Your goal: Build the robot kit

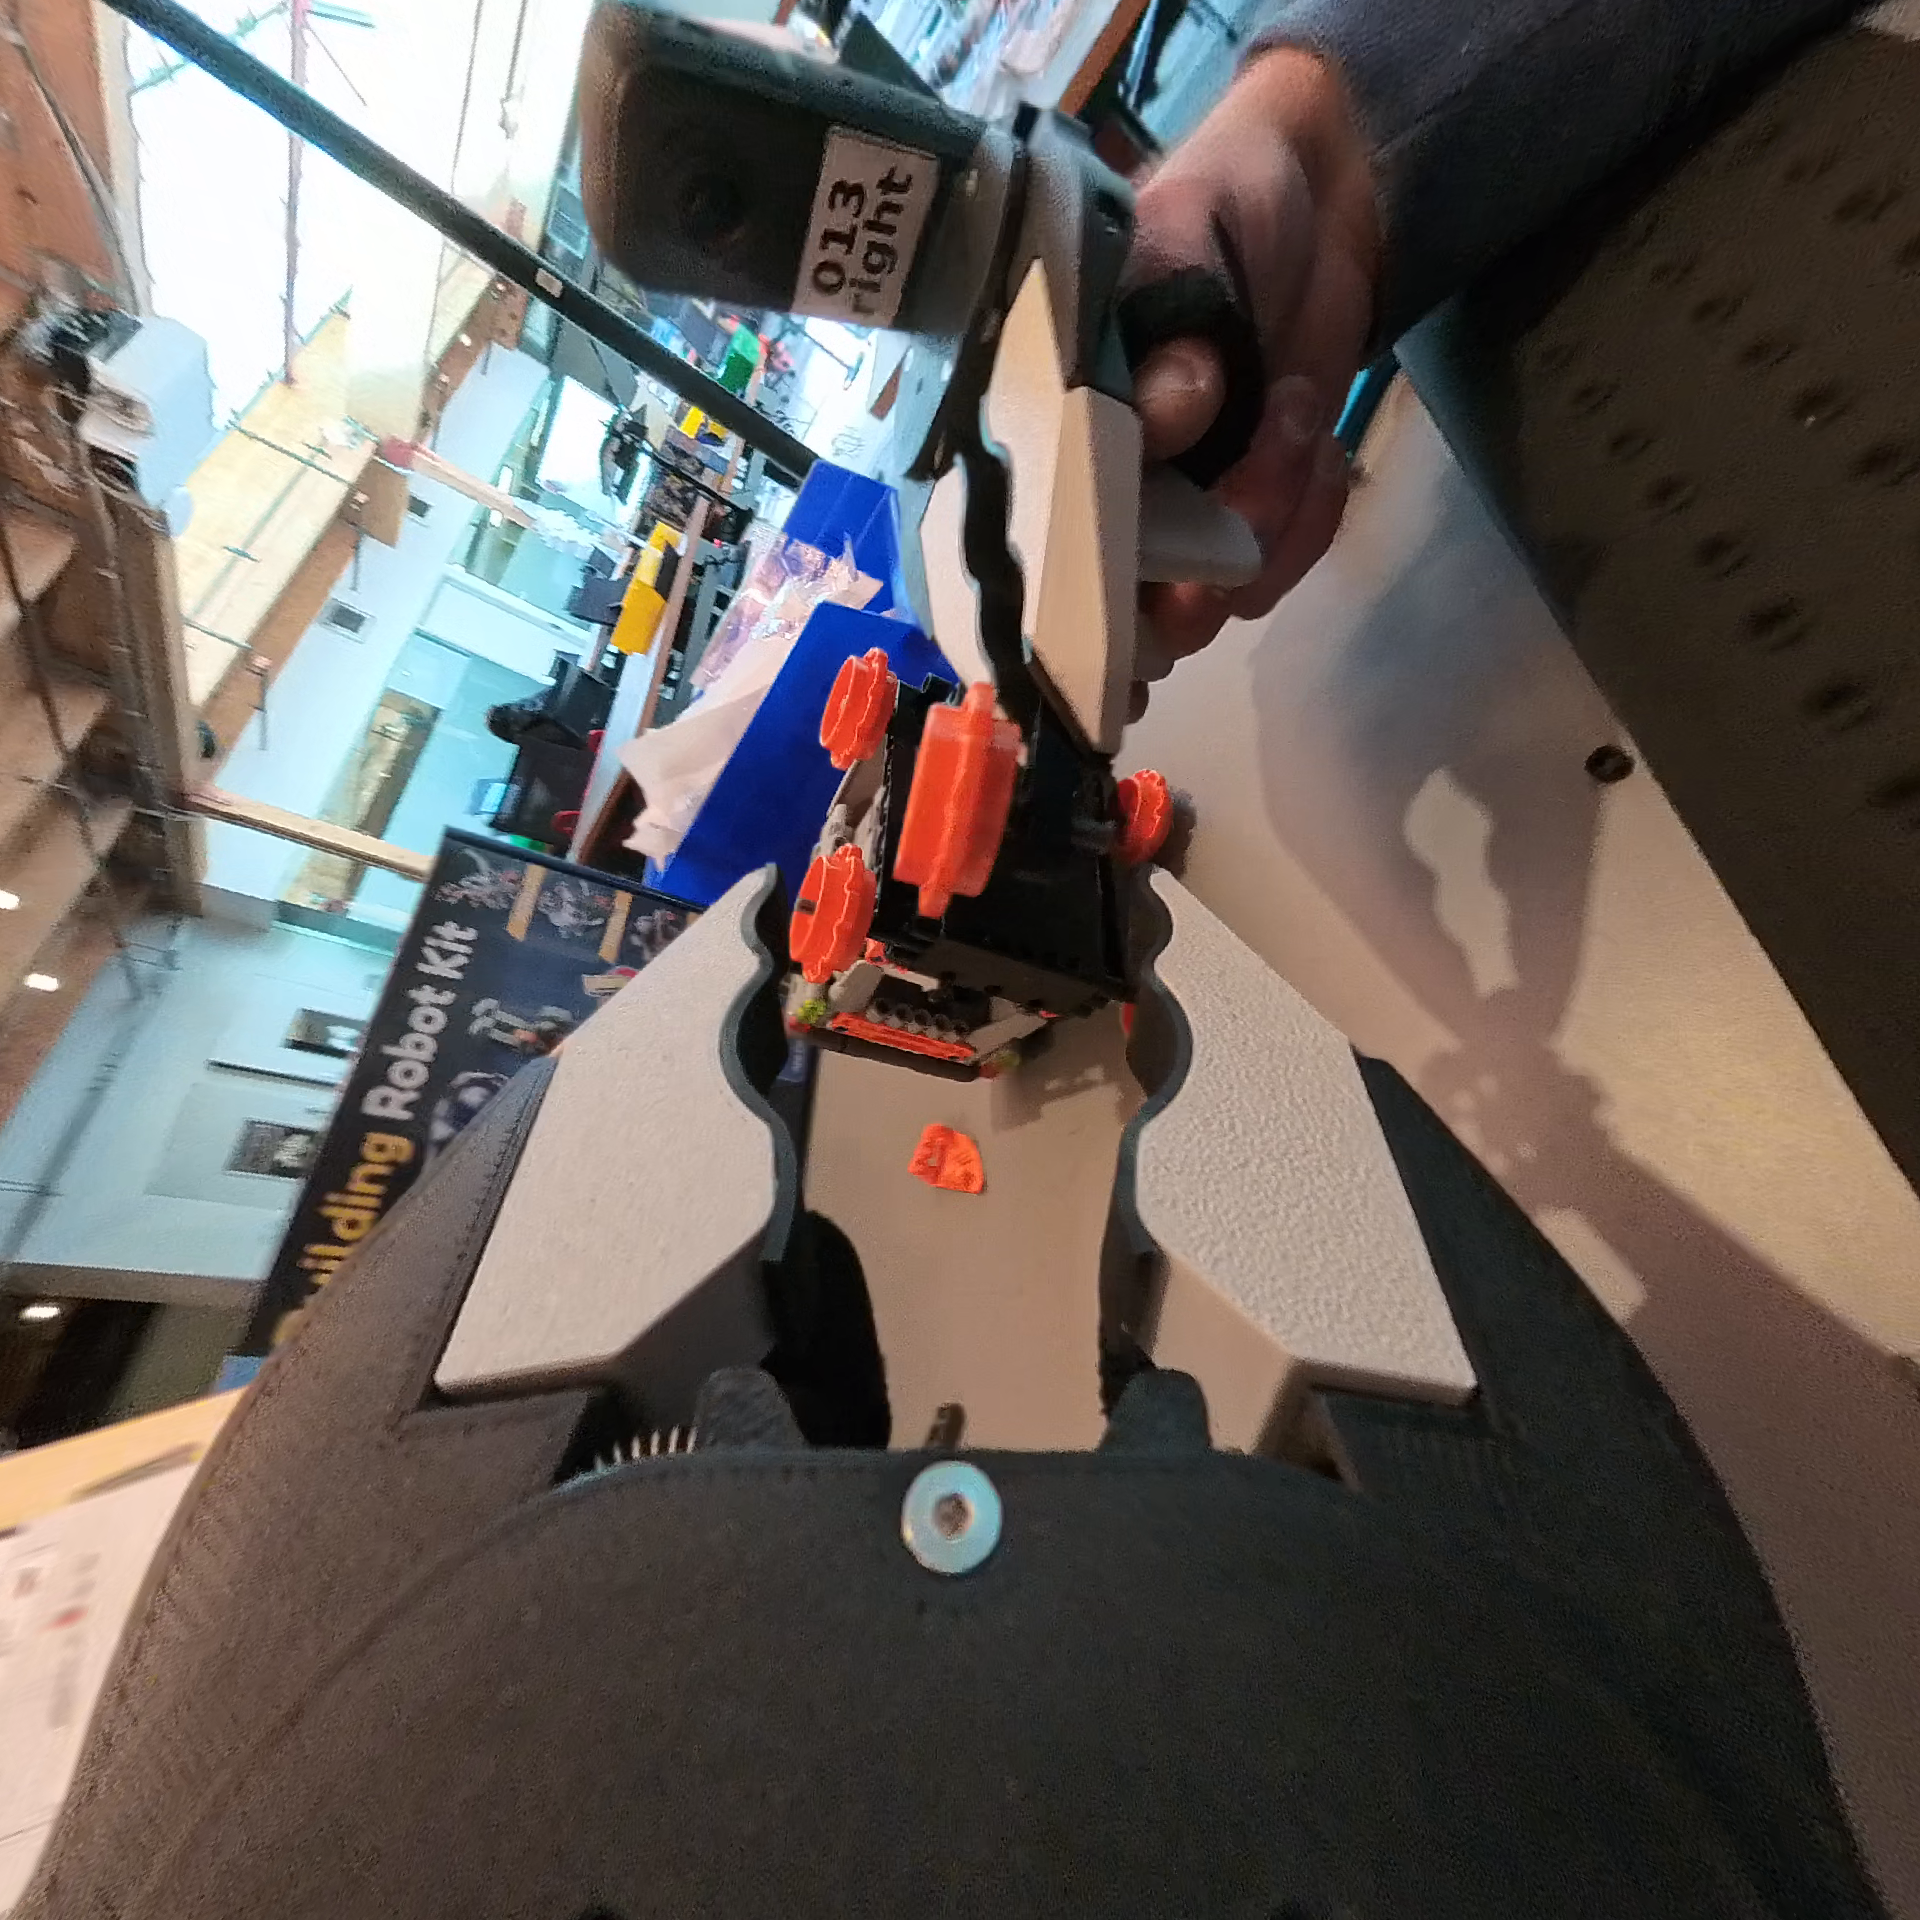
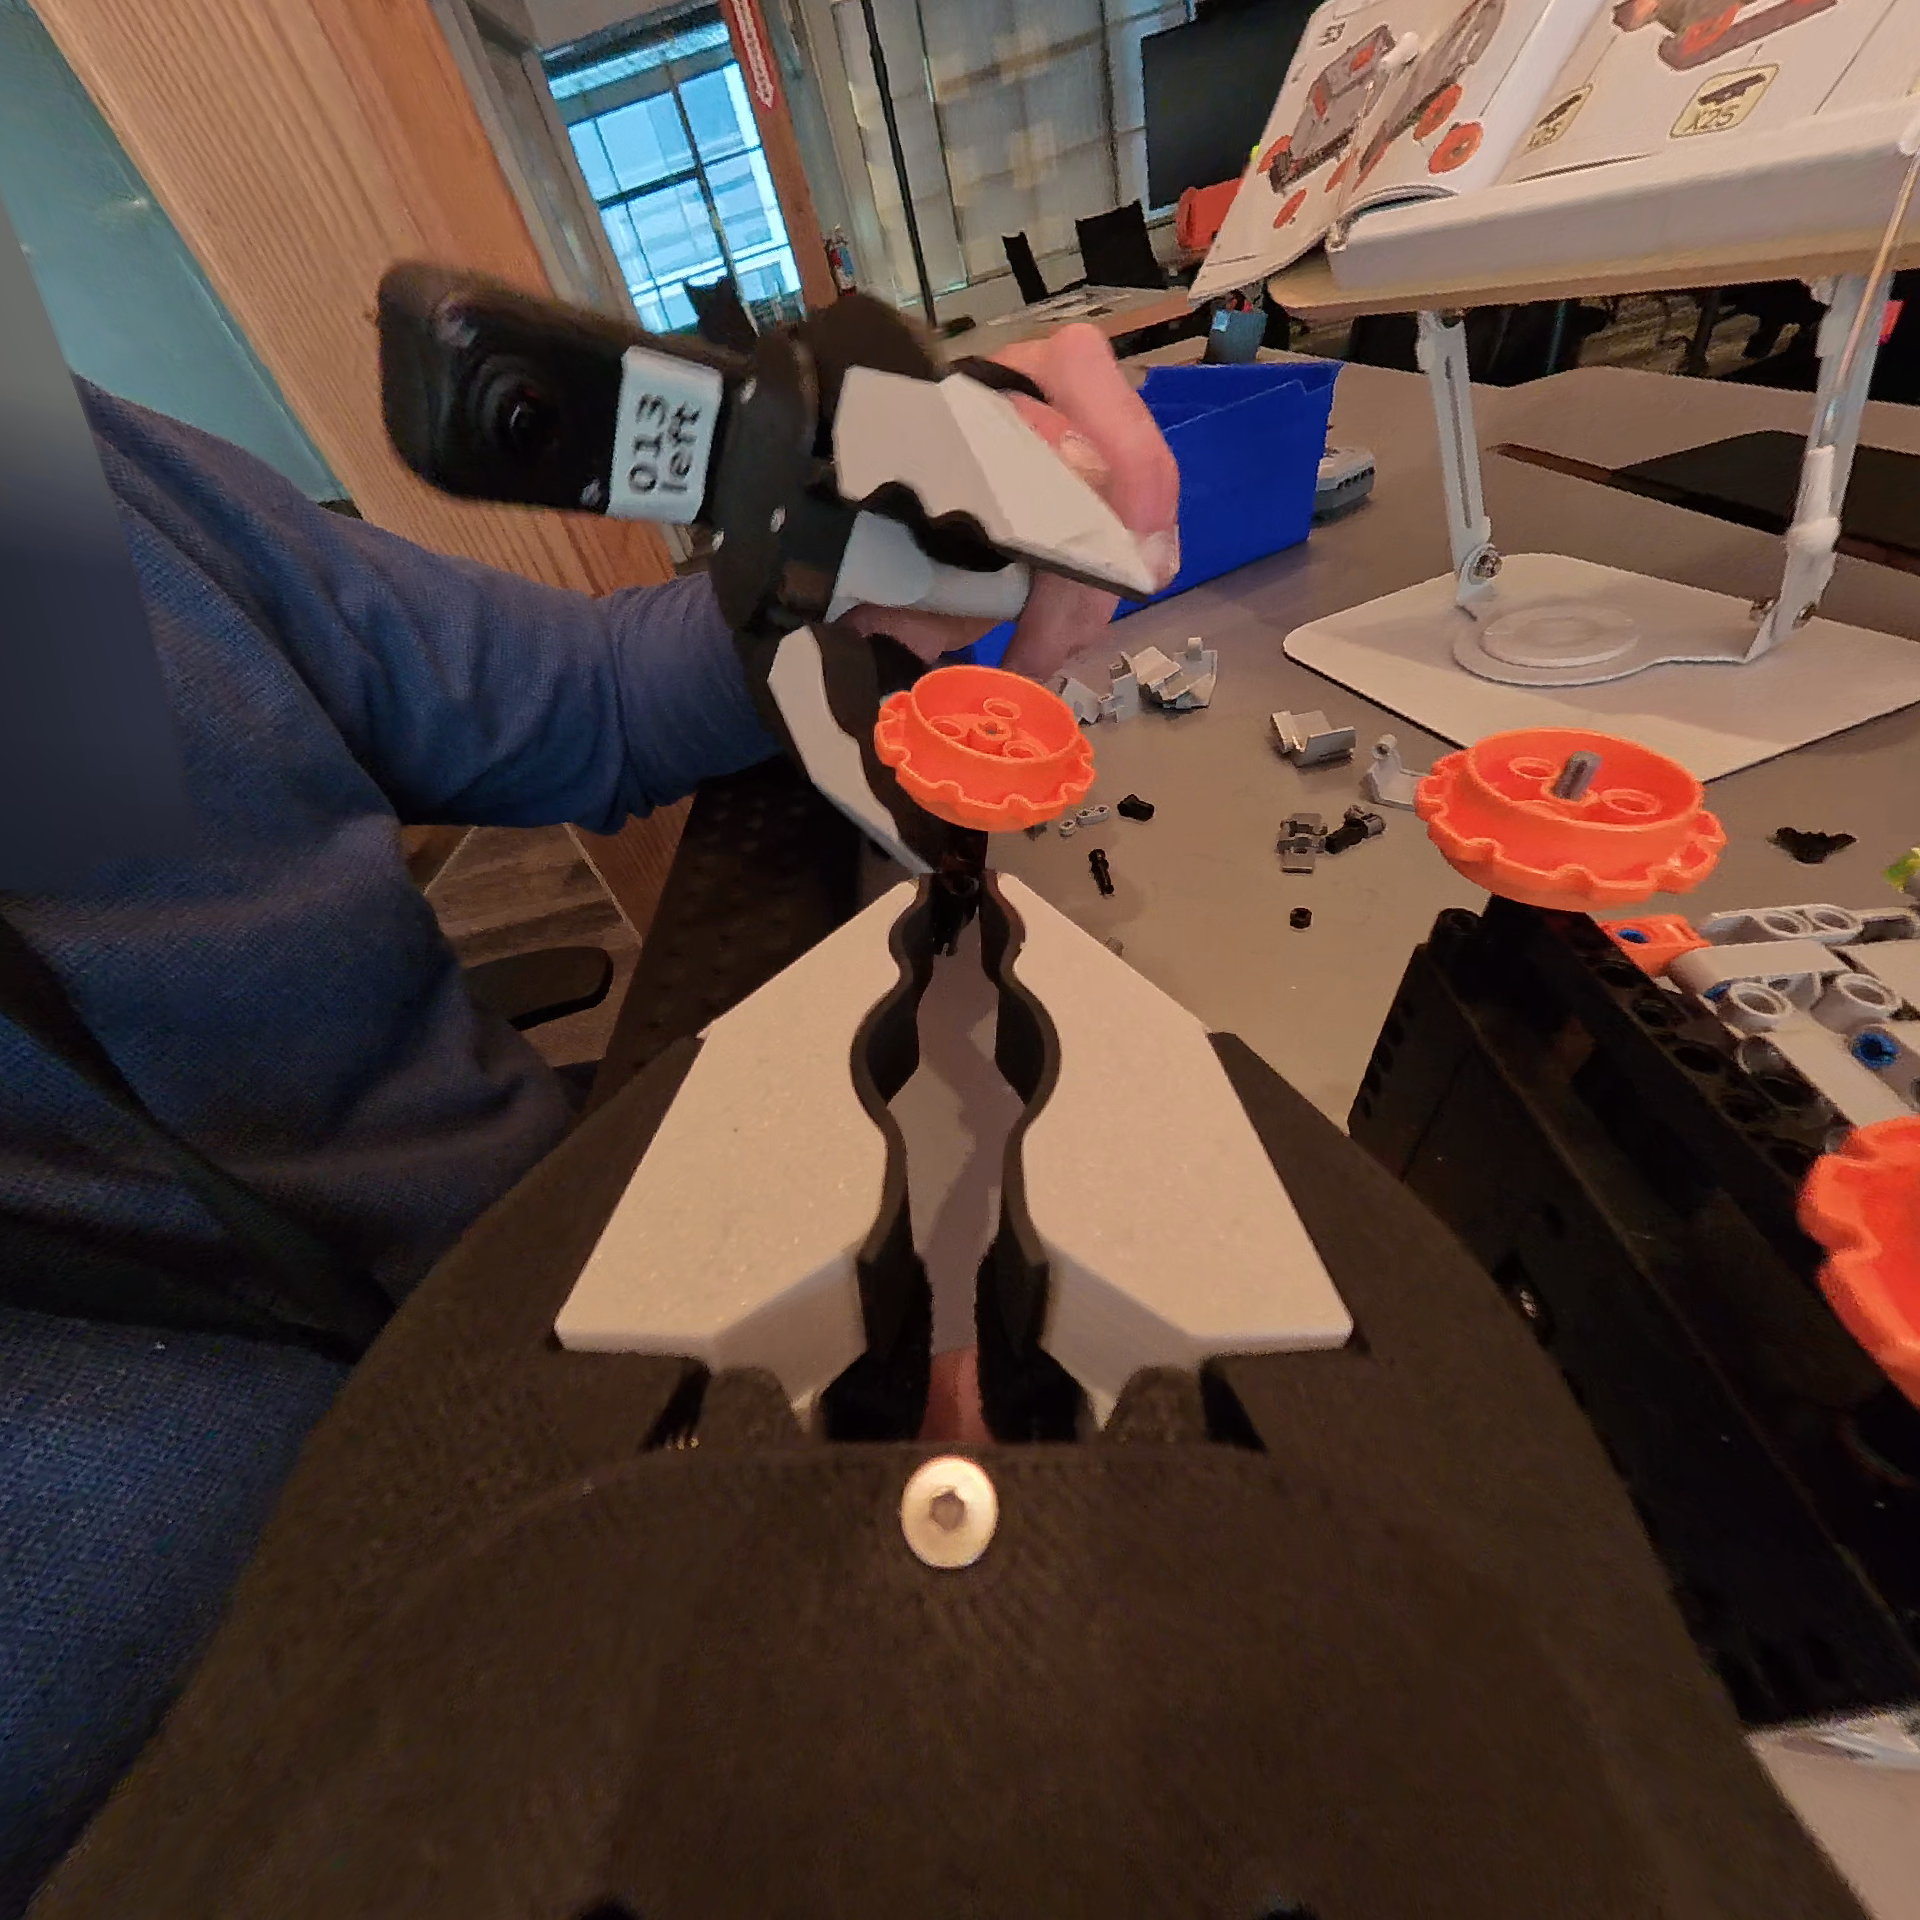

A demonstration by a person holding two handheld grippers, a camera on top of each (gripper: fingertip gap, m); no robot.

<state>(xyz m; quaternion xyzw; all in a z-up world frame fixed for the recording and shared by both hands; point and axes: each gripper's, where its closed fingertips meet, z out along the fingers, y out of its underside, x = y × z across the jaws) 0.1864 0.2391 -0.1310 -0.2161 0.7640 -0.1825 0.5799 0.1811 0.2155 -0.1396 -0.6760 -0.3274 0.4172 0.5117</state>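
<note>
Left wrist view: the left gripper (image 1: 961, 940) is standing released, its jaws spread to either side of the black brick-built vehicle (image 1: 966, 894) without visibly clamping it. That vehicle is resting on the desk (image 1: 1403, 831) and is carrying orange toothed wheels (image 1: 831, 914). A small orange piece (image 1: 945, 1162) is lying on the desk just in front of the vehicle. The right gripper (image 2: 951, 904) is clenching on a small black pin (image 2: 954, 914) directly beneath one orange wheel (image 2: 982, 743). Beyond the vehicle, loose grey parts (image 2: 1143, 681), a blue bin (image 2: 1236, 457) and an instruction booklet (image 2: 1507, 114) on a white stand (image 2: 1558, 634) are sitting.
</note>
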